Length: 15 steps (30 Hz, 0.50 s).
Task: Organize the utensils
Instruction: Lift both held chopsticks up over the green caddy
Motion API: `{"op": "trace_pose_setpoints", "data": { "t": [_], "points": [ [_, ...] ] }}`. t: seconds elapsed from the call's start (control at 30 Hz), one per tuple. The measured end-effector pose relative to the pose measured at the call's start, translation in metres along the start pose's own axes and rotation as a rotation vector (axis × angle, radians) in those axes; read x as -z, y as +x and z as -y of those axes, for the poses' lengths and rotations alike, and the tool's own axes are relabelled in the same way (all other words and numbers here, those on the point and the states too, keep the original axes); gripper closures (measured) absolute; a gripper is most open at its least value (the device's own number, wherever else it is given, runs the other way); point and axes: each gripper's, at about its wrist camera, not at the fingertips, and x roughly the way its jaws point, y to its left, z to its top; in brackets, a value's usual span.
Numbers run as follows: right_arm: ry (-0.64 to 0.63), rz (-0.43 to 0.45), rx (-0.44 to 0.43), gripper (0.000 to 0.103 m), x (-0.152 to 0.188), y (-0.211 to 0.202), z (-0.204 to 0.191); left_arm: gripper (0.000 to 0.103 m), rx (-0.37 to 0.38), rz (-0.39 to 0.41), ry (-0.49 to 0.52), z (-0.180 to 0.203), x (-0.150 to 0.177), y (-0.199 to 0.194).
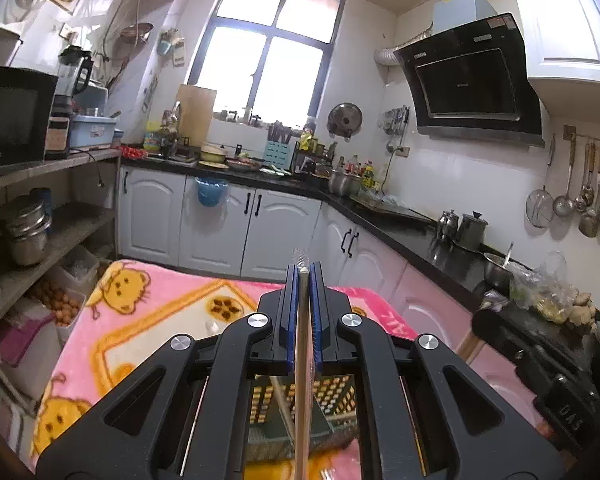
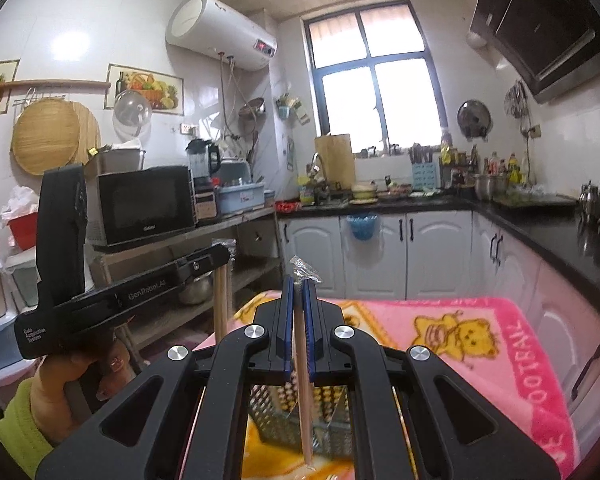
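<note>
Both grippers were mid-carry. Left gripper [image 1: 304, 276] jaws clamped on wrapped chopsticks [image 1: 302, 344], held upright over mesh basket [image 1: 332, 400]. Right gripper [image 2: 299, 284] jaws clamped on second wrapped pair [image 2: 302, 380], tip hanging down in front of the same basket [image 2: 328, 408] on pink blanket [image 2: 480, 332]. Neither pair was released yet. Judged: pickup done, drop into basket left. Basket contents mostly hidden by grippers.

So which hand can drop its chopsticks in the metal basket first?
Probably right: the right gripper's chopstick hangs tip-down over the metal basket, while the left gripper holds its chopsticks off to the side.
</note>
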Motion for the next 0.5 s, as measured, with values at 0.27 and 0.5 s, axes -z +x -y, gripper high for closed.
{"op": "trace_pose_setpoints", "data": {
  "t": [0.27, 0.5],
  "points": [
    [-0.022, 0.054, 0.058, 0.098, -0.016, 0.005, 0.016, 0.1, -0.03, 0.096, 0.011, 0.001, -0.022, 0.003],
    [-0.013, 0.068, 0.092, 0.098, -0.015, 0.02, 0.031, 0.1, -0.101, 0.14, 0.04, 0.004, -0.027, 0.018]
  ]
}}
